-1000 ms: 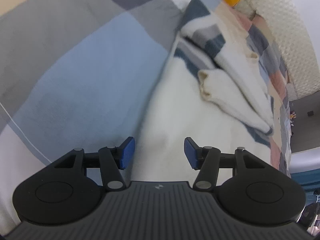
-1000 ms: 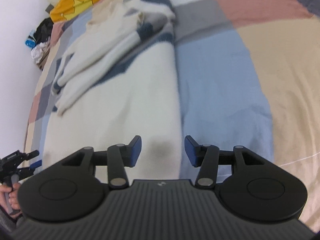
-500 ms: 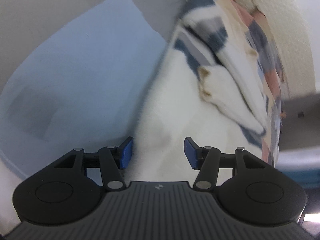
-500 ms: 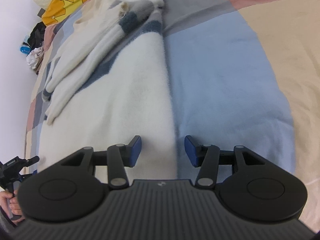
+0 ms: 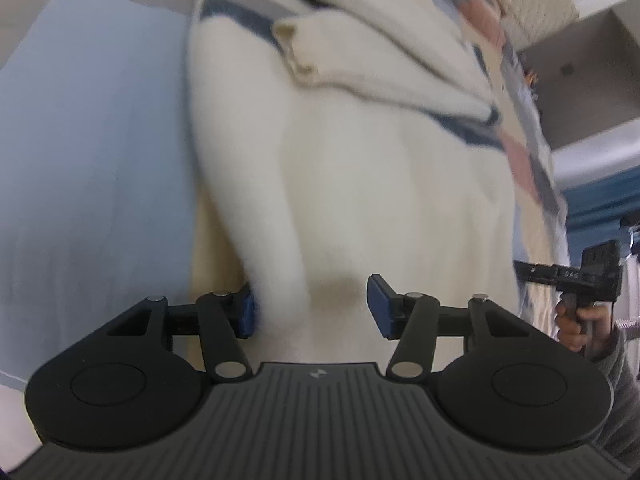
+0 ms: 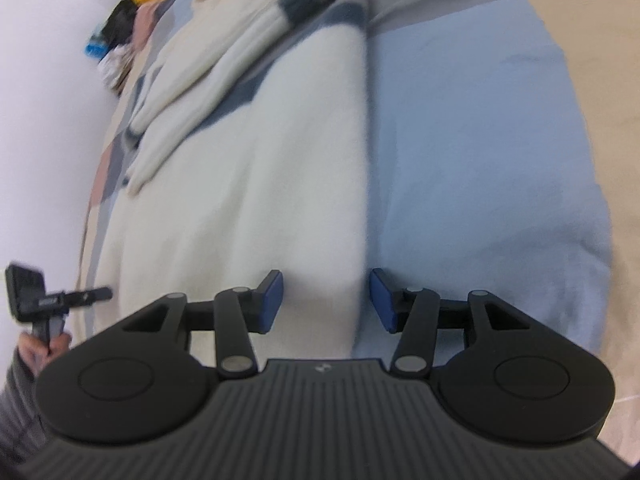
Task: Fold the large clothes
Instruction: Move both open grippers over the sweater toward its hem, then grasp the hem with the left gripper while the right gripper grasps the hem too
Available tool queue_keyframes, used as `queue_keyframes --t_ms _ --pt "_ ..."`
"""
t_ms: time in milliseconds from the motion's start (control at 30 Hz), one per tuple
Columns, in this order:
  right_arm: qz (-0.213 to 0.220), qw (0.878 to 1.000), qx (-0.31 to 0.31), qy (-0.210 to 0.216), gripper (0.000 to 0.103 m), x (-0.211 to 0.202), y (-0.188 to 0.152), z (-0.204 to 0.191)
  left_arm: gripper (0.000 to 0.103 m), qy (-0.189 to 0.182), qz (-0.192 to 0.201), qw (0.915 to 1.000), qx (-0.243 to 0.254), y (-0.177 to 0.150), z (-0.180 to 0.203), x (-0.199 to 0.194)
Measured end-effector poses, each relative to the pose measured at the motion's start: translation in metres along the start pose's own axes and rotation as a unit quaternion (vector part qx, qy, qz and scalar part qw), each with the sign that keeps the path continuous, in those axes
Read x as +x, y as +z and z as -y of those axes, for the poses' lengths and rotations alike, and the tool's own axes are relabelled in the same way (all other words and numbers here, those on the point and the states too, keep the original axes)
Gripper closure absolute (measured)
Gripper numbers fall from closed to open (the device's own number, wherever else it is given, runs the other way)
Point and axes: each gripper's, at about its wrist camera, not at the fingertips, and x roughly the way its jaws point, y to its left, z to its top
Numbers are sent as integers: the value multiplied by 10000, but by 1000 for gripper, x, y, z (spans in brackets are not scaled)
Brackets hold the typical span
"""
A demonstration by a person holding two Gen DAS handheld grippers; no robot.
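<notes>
Both tools, left (image 5: 312, 306) and right (image 6: 326, 300), spread over the unlabelled cream sweater (image 6: 248, 184).

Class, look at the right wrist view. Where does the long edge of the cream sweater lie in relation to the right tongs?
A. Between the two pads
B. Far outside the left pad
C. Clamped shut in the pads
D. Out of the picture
A: the cream sweater ends in a straight edge that runs down into the gap of the open right tongs, with the blue bedcover beside it.
</notes>
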Motion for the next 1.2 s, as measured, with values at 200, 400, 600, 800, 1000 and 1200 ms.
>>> queue_keyframes --t_ms 200,400,600,800,1000,1200 --pt "-664 9950 -644 364 52 5 -16 -15 48 265 -277 9991 -168 -9 7 7" --pt "-1149 9850 -1148 582 52 15 -24 -23 52 516 -517 9961 -489 -39 21 21" --pt "-1430 9764 -1526 529 51 29 -24 -38 83 690 -191 9935 -880 -47 15 14" --pt "-1836 9644 -1848 447 51 32 -31 -52 93 565 93 9921 -1120 -48 11 -1" --pt "-1649 9732 -1564 346 53 35 -32 -45 94 354 390 9901 -1303 -52 4 -27" --pt "-1369 9658 -2200 -86 83 24 -37 -65 95 -131 857 9879 -1283 -51 11 -61"
